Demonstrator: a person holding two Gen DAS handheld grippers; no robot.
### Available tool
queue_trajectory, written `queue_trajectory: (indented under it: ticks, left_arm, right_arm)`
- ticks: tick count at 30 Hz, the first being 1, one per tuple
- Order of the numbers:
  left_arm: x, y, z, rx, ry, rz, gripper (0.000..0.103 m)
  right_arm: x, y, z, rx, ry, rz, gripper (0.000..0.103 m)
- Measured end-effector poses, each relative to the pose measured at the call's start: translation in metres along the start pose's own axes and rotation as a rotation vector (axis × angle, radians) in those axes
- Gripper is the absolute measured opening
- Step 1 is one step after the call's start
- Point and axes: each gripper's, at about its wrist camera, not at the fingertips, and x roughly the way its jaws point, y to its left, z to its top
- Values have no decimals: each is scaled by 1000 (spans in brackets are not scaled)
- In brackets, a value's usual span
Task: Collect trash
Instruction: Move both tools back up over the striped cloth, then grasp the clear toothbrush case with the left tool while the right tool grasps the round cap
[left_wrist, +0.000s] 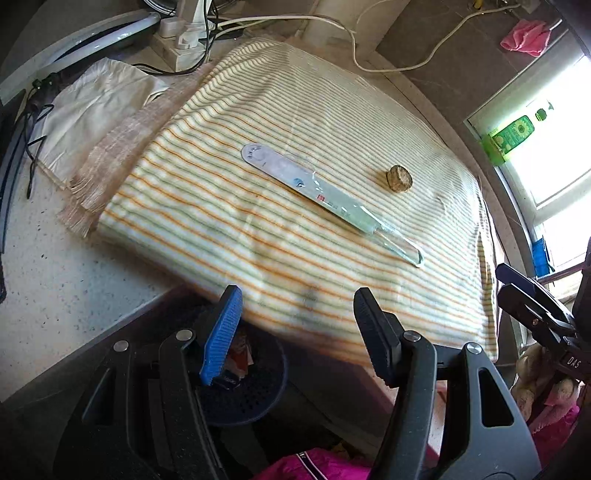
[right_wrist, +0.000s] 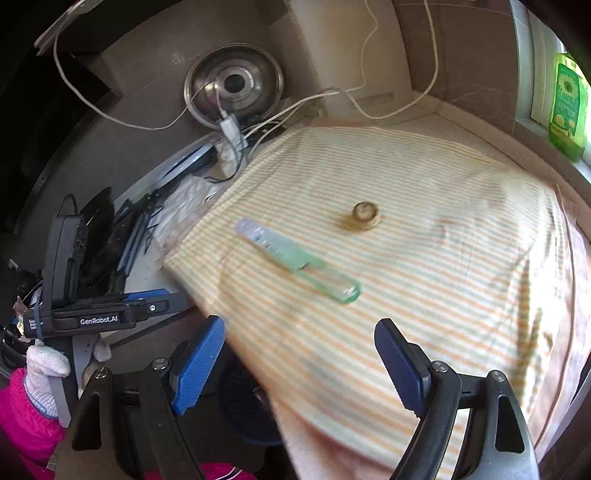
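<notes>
Striped cloth (left_wrist: 280, 229) on the table (left_wrist: 55, 280) carries a clear blister pack (left_wrist: 325, 197) and a brown lump (left_wrist: 398, 178); both grippers, left (left_wrist: 295, 332) and right (right_wrist: 299, 365), are held above, fingers spread and empty, the bin (left_wrist: 243, 391) kept just below the edge.

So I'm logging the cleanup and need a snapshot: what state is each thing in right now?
Left tool: open, nothing between its fingers.
Right tool: open, empty.
Long clear package: lying flat on the striped cloth, untouched.
Small round brown piece: resting on the cloth, apart from the package.
Dark perforated bin: below the counter edge, some scraps already inside.
Green bottle: upright on the window ledge.
</notes>
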Motion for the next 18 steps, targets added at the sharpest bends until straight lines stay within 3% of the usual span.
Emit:
queue_trajectory:
  ticks: [8, 15, 18]
  left_arm:
    - [40, -13, 30, -112, 26, -21, 64]
    - [66, -11, 52, -235, 51, -30, 64]
    - [75, -12, 58, -265, 54, -18, 72]
  right_arm:
    - [26, -49, 39, -33, 35, -35, 85]
    - [48, -67, 56, -56, 66, -36, 85]
    - [55, -73, 62, -55, 70, -27, 85]
